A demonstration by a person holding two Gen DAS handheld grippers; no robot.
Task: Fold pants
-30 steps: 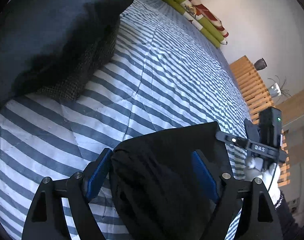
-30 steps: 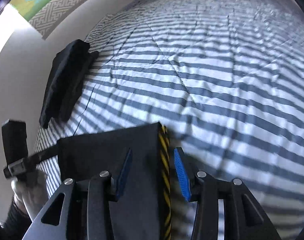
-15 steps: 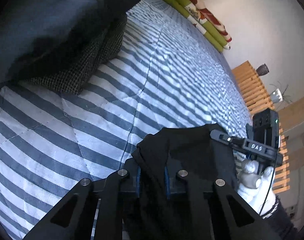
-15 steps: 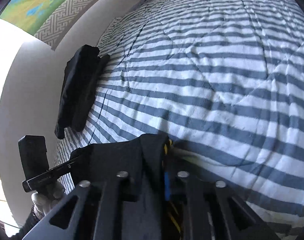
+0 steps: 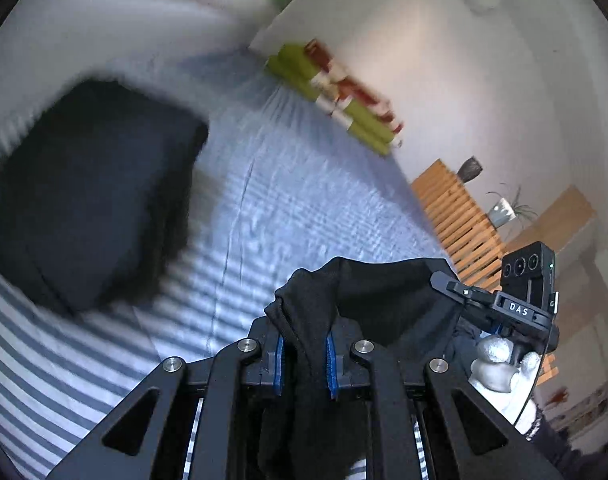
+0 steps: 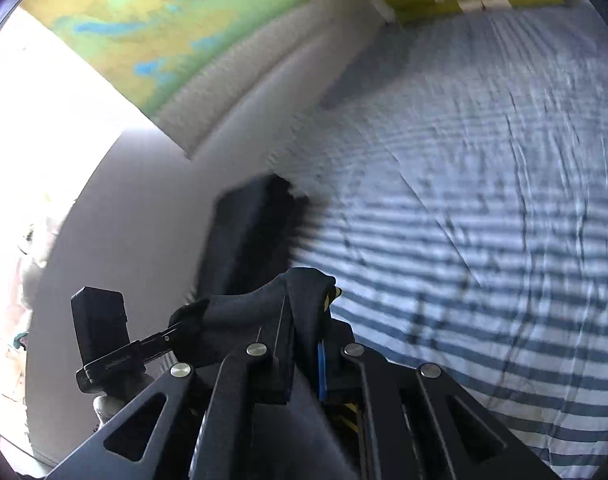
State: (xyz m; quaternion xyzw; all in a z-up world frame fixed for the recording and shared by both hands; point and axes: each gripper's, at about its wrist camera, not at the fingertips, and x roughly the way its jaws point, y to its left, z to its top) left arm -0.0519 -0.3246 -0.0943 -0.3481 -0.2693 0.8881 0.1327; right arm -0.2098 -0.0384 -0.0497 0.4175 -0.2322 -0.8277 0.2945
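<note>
left wrist: tool [image 5: 304,360] clamped on pants [image 5: 367,292]

We see a striped bedcover [image 5: 304,208] filling the middle, a dark cushion [image 5: 84,192] at nine o'clock, green-and-red pillows [image 5: 339,100] at one o'clock, and a slatted wooden rack [image 5: 455,216] at three o'clock.

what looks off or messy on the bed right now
Nothing looks spilled or damaged. The black pants are bunched where the left claw and right claw pinch them. A dark pile of folded clothes sits near the edge of the striped bedspread.
</note>
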